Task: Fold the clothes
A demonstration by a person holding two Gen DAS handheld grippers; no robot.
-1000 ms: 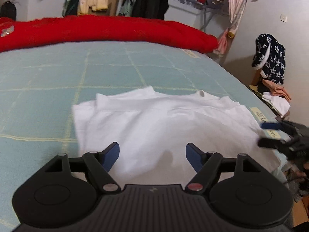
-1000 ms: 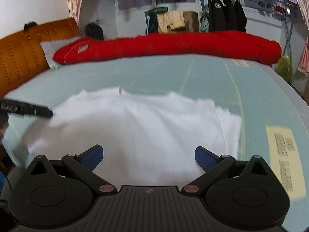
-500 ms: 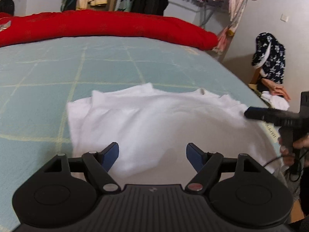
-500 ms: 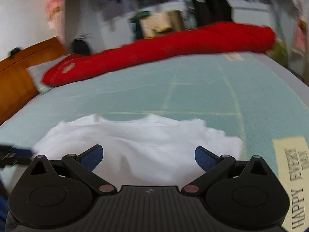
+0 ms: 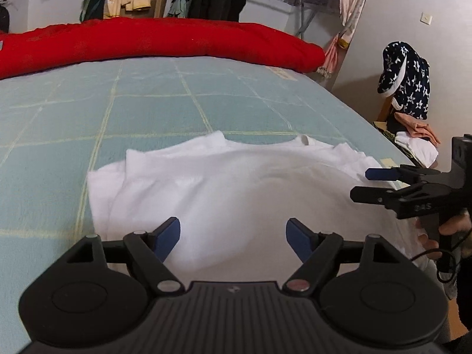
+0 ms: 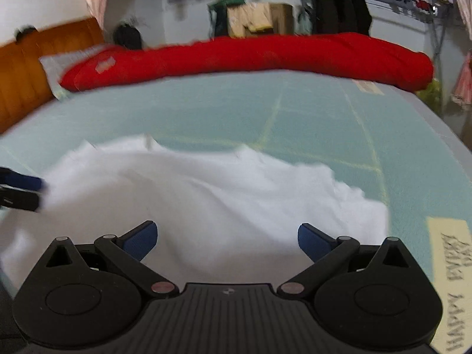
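A white T-shirt point(image 5: 224, 188) lies spread on the pale green bed sheet point(image 5: 147, 109), neck toward the far side, its left part folded in. My left gripper point(image 5: 234, 236) hovers open over the shirt's near hem with nothing between its blue pads. In the right wrist view the same shirt point(image 6: 206, 194) fills the middle, and my right gripper point(image 6: 225, 240) stands open above its near edge, holding nothing. From the left wrist view the right gripper point(image 5: 365, 184) shows side-on at the shirt's right edge, held by a hand point(image 5: 448, 230). The left gripper's fingers point(image 6: 20, 188) show at the left edge.
A long red duvet point(image 5: 153, 41) lies rolled along the far side of the bed. A wooden headboard point(image 6: 35, 67) and a pillow stand at far left. Beside the bed at right, a chair holds a star-patterned garment point(image 5: 405, 88) and folded clothes. A printed label point(image 6: 451, 277) marks the sheet.
The right gripper has shifted across the shirt's right edge and now shows side-on with two fingers apart in the left wrist view. The left gripper has stayed over the near hem.
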